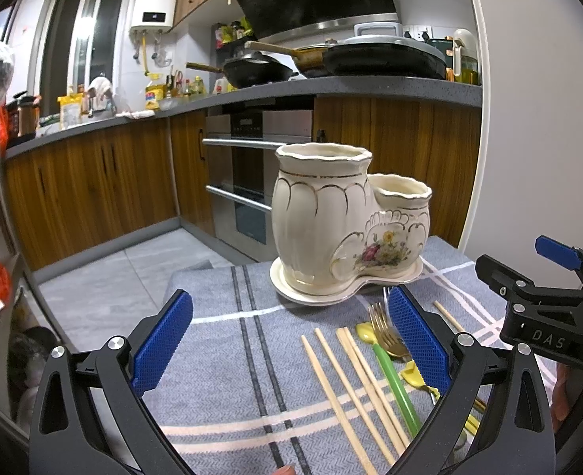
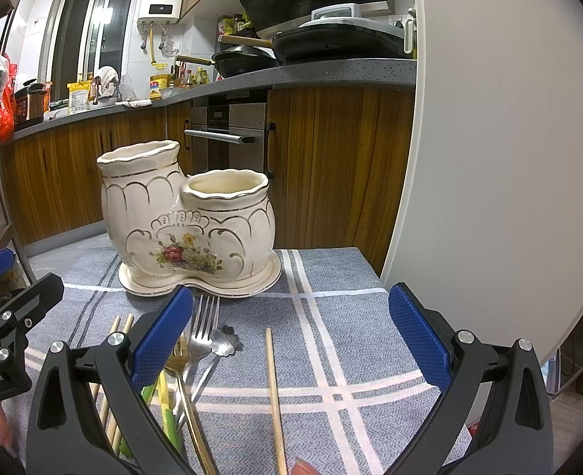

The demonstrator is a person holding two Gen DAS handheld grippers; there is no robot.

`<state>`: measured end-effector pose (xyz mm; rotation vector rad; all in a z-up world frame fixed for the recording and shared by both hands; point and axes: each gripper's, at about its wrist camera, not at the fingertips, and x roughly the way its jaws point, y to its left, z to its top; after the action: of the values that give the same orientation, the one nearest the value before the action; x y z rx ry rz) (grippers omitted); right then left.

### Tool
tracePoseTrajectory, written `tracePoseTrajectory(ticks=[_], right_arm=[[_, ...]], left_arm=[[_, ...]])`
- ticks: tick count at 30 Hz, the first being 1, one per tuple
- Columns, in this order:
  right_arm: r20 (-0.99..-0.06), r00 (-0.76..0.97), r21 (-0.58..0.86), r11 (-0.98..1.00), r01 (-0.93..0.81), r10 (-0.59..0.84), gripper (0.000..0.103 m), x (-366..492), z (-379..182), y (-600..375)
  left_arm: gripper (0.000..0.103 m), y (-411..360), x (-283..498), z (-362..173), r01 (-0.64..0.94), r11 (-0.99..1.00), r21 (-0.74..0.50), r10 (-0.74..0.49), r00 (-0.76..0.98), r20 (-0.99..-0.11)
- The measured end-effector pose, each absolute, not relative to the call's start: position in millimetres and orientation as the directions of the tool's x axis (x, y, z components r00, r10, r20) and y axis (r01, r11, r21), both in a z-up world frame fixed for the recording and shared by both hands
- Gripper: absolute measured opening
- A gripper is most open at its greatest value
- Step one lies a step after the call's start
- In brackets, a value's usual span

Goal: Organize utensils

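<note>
Sorting not yet begun, by the look of it: ceramic holder (image 2: pixel 190 221), two-mouthed, on its saucer at frame centre, both mouths seemingly empty. Left gripper (image 1: pixel 291 340) and right gripper (image 2: pixel 291 336): fingers wide apart, holding nothing. Loose on the cloth, lower frame: chopsticks (image 1: pixel 346 392), gold fork (image 1: pixel 384 328), silver fork (image 2: pixel 204 326), flower-ended spoon (image 2: pixel 224 340), single chopstick (image 2: pixel 273 396). Next move, likely: close on one piece and stand it in a mouth. Surface: grey-blue striped cloth (image 2: pixel 342 340). Room: kitchen, wooden cabinets (image 2: pixel 331 166), oven (image 1: pixel 251 182), pans on the counter, upper frame.

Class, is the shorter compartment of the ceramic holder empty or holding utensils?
Seemingly empty: nothing rises above the shorter compartment; its bottom is hidden. Utensils lie on the cloth.
</note>
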<state>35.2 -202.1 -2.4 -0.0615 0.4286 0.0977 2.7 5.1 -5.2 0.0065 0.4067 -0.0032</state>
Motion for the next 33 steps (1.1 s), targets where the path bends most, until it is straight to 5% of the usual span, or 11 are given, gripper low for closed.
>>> tracePoseTrajectory(ticks=[17, 25, 31, 33], right_arm=[[-0.417, 0.905, -0.050, 0.992, -0.114, 0.083, 0.098, 25.9, 7.5, -224.9], [-0.497, 0.846, -0.046, 0.967, -0.249, 0.194, 0.098, 17.2, 3.8, -231.7], [-0.535, 0.824, -0.137, 0.942, -0.305, 0.188, 0.097, 14.0, -10.0, -214.0], [-0.549, 0.812, -0.126, 0.941, -0.314, 0.198, 0.088, 16.7, -13.1, -214.1]], left_arm=[[0.098, 21.0, -0.3, 4.5, -0.004, 1.000, -0.006, 0.001, 0.895, -0.445], [0.095, 17.3, 9.9, -17.2, 0.035, 0.999, 0.008, -0.023, 0.787, -0.616], [0.070, 6.3, 24.6, -44.1, 0.082, 0.997, -0.006, -0.061, 0.694, -0.717], [0.064, 6.0, 28.1, -50.4, 0.086, 0.996, -0.021, -0.074, 0.673, -0.736]])
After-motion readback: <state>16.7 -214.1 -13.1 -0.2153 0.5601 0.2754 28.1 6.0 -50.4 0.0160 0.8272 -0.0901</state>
